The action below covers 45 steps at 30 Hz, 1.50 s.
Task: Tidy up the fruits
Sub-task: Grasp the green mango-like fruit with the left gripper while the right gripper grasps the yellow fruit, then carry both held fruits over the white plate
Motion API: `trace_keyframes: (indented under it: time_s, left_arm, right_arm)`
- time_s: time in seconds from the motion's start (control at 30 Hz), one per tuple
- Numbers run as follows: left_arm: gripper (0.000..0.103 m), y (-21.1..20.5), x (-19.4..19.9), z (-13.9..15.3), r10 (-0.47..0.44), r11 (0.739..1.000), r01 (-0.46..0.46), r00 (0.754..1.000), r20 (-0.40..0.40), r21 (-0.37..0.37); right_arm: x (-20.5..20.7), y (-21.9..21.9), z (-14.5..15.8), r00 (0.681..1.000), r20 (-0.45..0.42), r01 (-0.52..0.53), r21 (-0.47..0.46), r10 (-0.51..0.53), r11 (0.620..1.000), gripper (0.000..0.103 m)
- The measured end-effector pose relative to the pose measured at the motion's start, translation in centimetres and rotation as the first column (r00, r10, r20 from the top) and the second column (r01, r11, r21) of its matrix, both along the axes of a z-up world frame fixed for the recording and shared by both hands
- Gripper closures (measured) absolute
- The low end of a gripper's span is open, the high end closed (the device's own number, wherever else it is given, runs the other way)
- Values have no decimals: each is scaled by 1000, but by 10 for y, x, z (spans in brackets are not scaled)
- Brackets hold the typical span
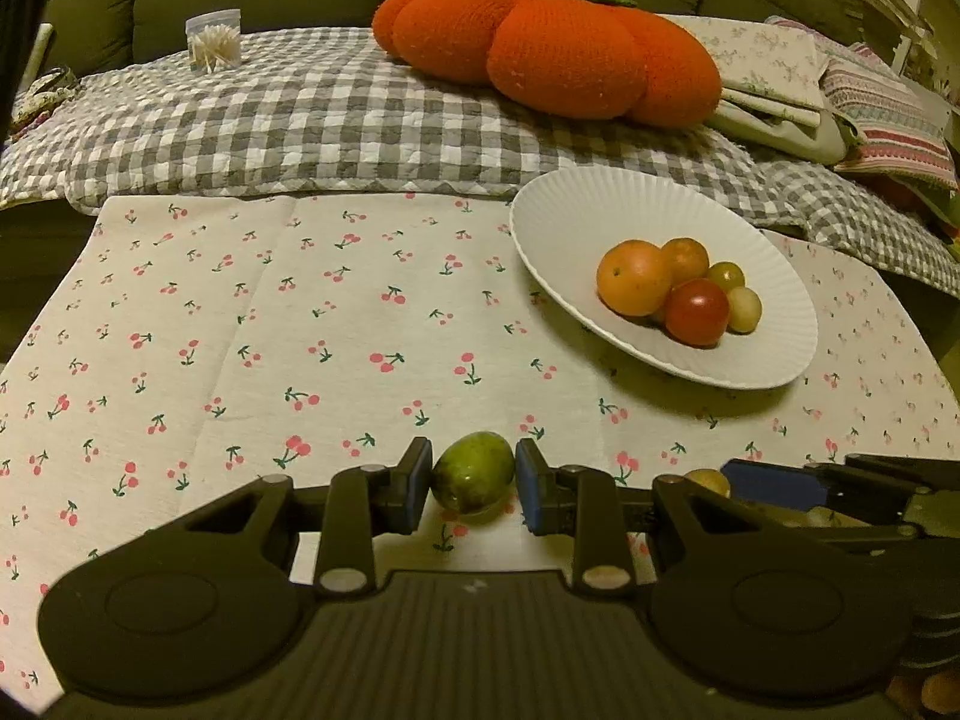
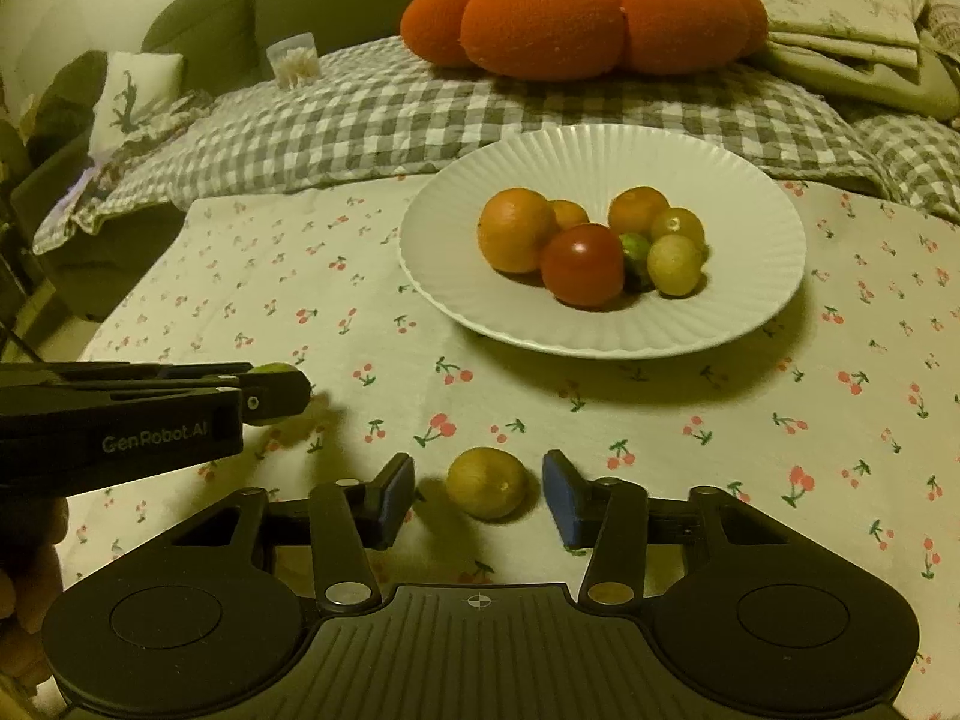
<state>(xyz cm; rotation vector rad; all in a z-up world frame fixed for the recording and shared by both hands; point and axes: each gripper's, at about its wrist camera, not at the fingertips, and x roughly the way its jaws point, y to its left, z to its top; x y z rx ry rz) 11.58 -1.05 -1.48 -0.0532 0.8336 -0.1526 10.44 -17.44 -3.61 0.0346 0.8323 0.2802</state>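
Jaws, left wrist view: left gripper pads touching both sides of green fruit, which sits low over the cloth, near plate. Round + smooth, could squirt out w/ off-centre squeeze.

Right wrist view: right gripper jaws wide around yellow fruit, not touching. Could nudge it rolling, or bump left gripper, close by.

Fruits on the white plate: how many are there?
7 visible, clustered mid-plate: big orange, small orange behind it, another orange, red tomato, green one, two yellowish. More may hide.
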Motion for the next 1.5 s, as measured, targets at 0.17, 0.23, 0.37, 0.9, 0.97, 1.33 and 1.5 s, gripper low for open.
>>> trace_keyframes:
  time_s: [0.17,0.23,0.37,0.9,0.97,1.33,1.5]
  left_arm:
    - [75,-1,0,0,-1,1000,1,1000,7,10]
    - [75,-1,0,0,0,1000,0,1000,7,9]
    - [75,-2,-1,1,-5,1000,5,1000,11,14]
    - [75,-10,-7,14,-30,999,29,998,52,18]
    - [75,-12,-7,16,-35,999,34,998,57,15]
    - [75,-17,2,26,-45,999,46,995,93,-12]
    - [75,-20,18,32,-52,996,58,994,98,-67]
  right_arm:
    - [0,6,-1,1000,11,-10,-23,11,1000,77]
    - [-2,7,0,1000,14,-11,-28,11,1000,77]
    - [-4,9,5,1000,22,-21,-16,21,1000,77]
    - [-15,-1,33,997,75,-21,29,18,999,77]
    - [-17,-5,39,996,86,-15,38,12,999,77]
    - [-13,-49,62,987,132,76,99,-89,992,77]
    - [0,-69,64,979,136,133,123,-150,983,77]
